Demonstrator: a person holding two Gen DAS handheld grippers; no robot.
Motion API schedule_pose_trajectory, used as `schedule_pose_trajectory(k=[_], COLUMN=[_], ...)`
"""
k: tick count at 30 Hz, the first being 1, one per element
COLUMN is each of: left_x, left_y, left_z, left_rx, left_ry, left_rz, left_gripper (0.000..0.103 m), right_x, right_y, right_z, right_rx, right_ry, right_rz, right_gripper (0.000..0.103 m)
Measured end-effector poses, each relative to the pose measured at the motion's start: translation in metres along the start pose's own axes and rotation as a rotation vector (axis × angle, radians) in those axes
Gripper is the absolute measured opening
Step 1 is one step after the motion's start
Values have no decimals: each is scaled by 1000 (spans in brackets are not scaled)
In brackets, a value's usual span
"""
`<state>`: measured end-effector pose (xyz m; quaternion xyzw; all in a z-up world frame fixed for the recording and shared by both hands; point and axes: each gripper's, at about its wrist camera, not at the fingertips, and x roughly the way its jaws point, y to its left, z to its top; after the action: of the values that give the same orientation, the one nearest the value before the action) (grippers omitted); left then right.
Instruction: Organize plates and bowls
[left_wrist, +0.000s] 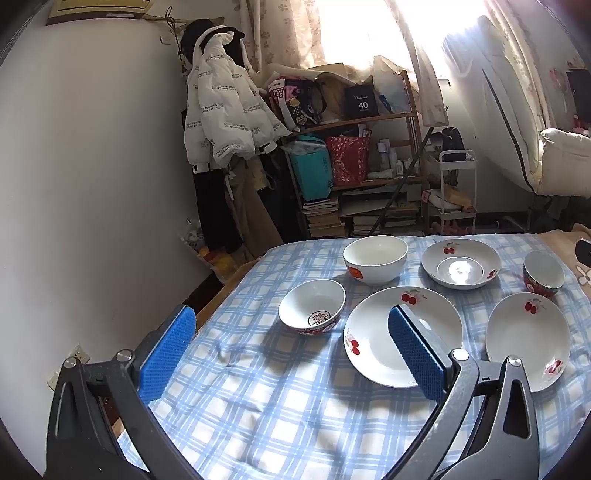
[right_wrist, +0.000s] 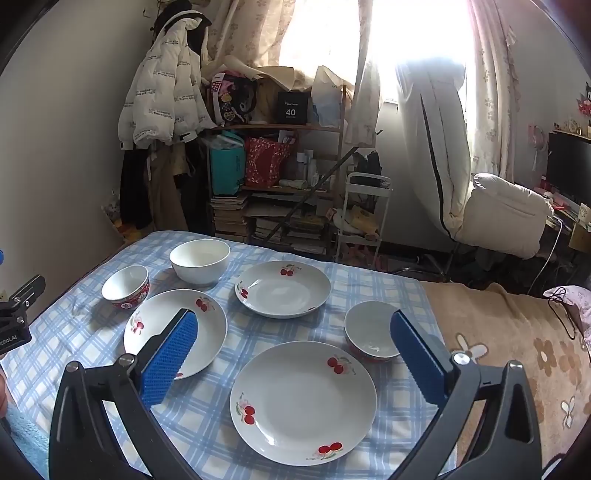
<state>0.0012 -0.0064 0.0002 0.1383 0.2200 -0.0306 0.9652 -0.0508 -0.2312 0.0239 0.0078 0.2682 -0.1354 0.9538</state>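
Blue-padded left tool (left_wrist: 291, 345) and right tool (right_wrist: 294, 354) gape wide, empty.

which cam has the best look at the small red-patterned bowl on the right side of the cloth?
Right wrist. The small red-patterned bowl sits close and mid-frame there, only its right rim hidden behind a gripper finger. In the left wrist view the same bowl is unobstructed, but smaller and distorted near the right edge.

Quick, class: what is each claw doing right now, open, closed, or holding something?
Left claw: open, holding nothing.
Right claw: open, holding nothing.
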Motion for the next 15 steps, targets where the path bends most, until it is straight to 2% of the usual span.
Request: schedule_pose_trajectory(k=[15], left_x=[-6], left_y=[-1], left_z=[-1], left_rx=[-5], left_ry=[-17], left_rz=[2], left_gripper=[102], right_x=[1], right_y=[0], right_z=[0], right_rx=[-3], right_ry=[-3], right_rz=[-2], right_gripper=[103])
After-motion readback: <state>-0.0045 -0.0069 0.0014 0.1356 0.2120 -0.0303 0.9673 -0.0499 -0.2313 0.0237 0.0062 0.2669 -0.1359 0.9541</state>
